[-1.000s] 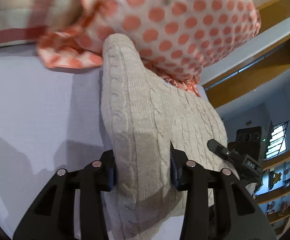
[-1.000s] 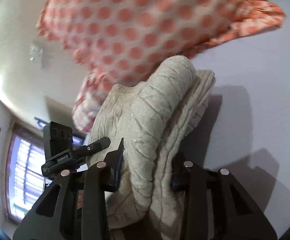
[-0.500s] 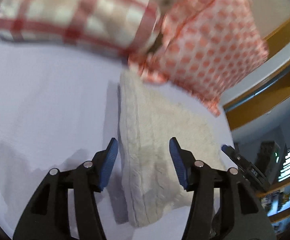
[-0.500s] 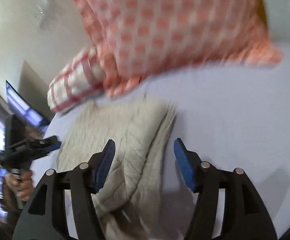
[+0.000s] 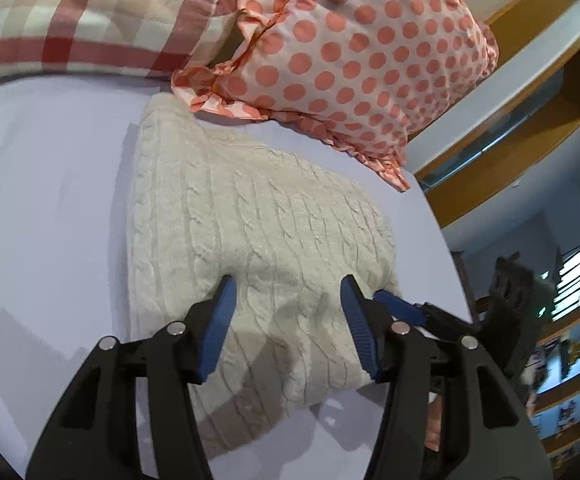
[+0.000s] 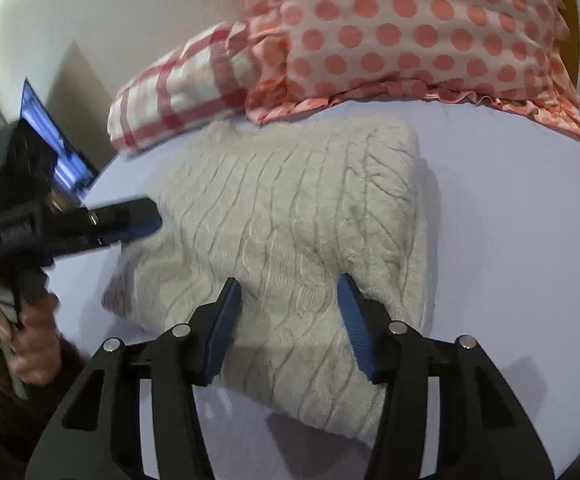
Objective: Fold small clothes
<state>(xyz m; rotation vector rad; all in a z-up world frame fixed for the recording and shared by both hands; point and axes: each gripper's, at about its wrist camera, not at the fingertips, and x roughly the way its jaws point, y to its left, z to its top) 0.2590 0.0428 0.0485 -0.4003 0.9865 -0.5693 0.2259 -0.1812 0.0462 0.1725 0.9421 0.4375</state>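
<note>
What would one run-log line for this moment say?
left gripper: open | right gripper: open | cream cable-knit sweater: folded, on bed sheet

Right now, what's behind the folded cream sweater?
Behind the cream sweater lie a polka-dot pillow, its ruffle at the sweater's far edge, and a red checked pillow beside it. What's behind the pillows on the bed is covered.

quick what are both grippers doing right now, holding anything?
Left gripper: open, holding nothing, over the folded sweater.
Right gripper: open, holding nothing, over the same sweater.
</note>
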